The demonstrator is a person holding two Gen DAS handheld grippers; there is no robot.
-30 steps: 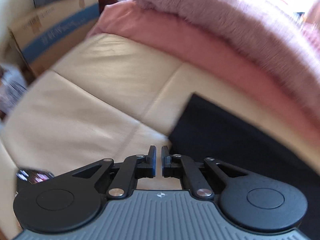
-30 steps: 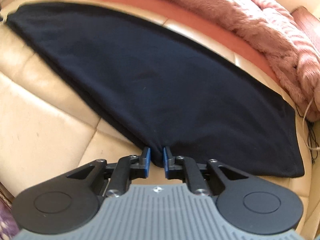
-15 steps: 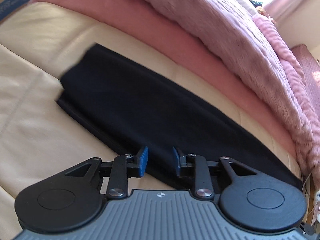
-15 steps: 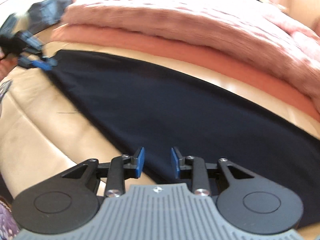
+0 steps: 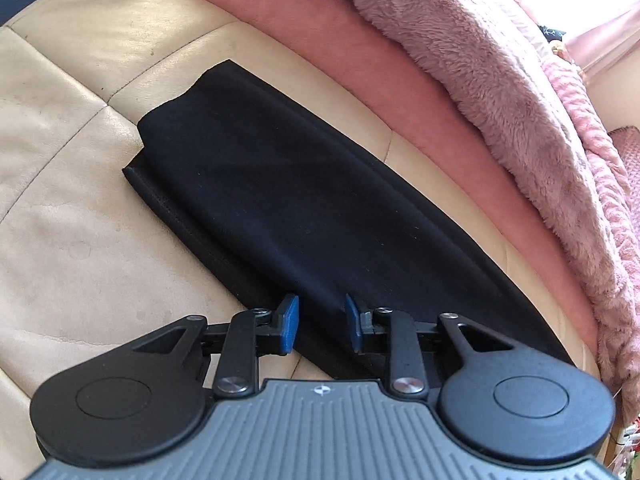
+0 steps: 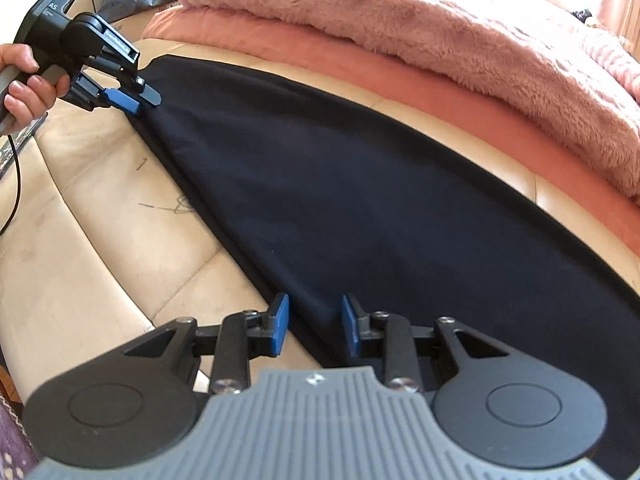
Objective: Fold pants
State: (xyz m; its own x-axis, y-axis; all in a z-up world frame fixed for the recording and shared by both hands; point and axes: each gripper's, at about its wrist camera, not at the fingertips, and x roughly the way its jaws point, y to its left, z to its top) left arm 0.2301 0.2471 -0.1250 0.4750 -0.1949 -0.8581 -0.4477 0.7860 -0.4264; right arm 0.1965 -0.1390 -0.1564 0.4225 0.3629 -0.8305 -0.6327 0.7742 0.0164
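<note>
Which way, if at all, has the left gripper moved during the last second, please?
Yes. The left gripper moved off the bare sofa cushion onto the black pants; its jaws are closing, the pants' near edge between them.

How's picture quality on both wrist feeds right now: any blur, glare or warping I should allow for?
Left wrist: sharp, no motion blur; window glare burns out the top right corner; the sofa seams bow from fisheye. Right wrist: slightly soft, bright washout along the top edge over the blanket; fisheye curves the pants edges. In both, the black fabric shows almost no fold detail.
</note>
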